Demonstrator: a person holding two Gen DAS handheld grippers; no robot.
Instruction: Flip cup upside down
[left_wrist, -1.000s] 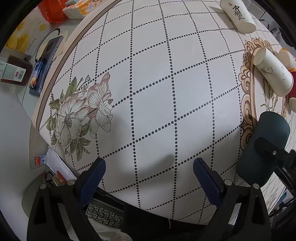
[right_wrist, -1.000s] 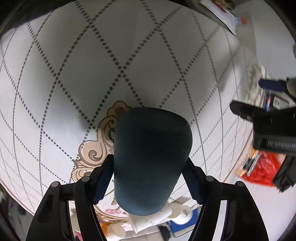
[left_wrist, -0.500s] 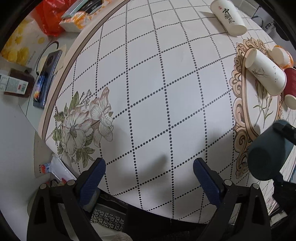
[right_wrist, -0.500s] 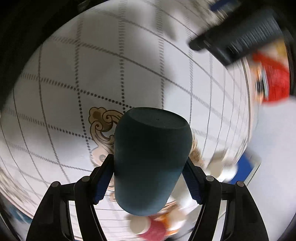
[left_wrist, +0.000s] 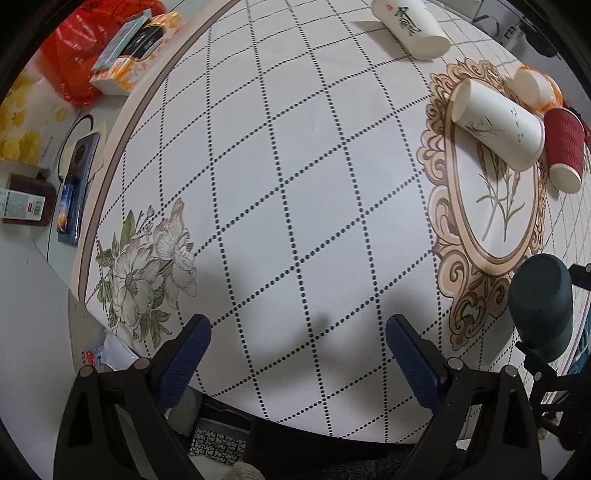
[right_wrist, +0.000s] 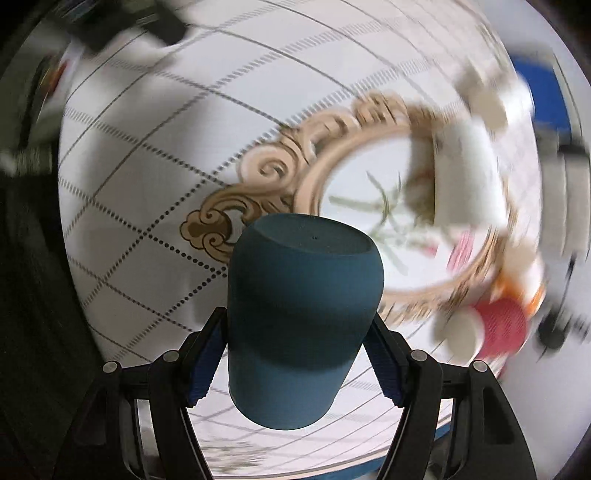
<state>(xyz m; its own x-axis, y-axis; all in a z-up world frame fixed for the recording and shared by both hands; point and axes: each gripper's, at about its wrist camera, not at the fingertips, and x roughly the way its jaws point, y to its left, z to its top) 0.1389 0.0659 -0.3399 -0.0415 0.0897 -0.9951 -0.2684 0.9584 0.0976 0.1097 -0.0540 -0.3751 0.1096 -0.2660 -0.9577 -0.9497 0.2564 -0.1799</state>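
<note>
My right gripper (right_wrist: 297, 354) is shut on a dark teal cup (right_wrist: 301, 310), its closed base pointing away from the camera, held above the patterned table (right_wrist: 140, 177). In the left wrist view the same cup (left_wrist: 541, 304) hangs at the right edge over the table's ornate oval motif, base up and to the left. My left gripper (left_wrist: 297, 350) is open and empty above the near edge of the table (left_wrist: 280, 184).
Several paper cups lie on their sides at the far right: a white one (left_wrist: 496, 123), a red one (left_wrist: 565, 147), an orange-white one (left_wrist: 535, 86) and another white one (left_wrist: 410, 26). A phone (left_wrist: 72, 184), boxes and a red bag (left_wrist: 74, 55) lie left of the table.
The right gripper has rotated with the teal cup, so the table pattern swings through its view and blurs. The left gripper has drawn back a little, showing more of the table.
</note>
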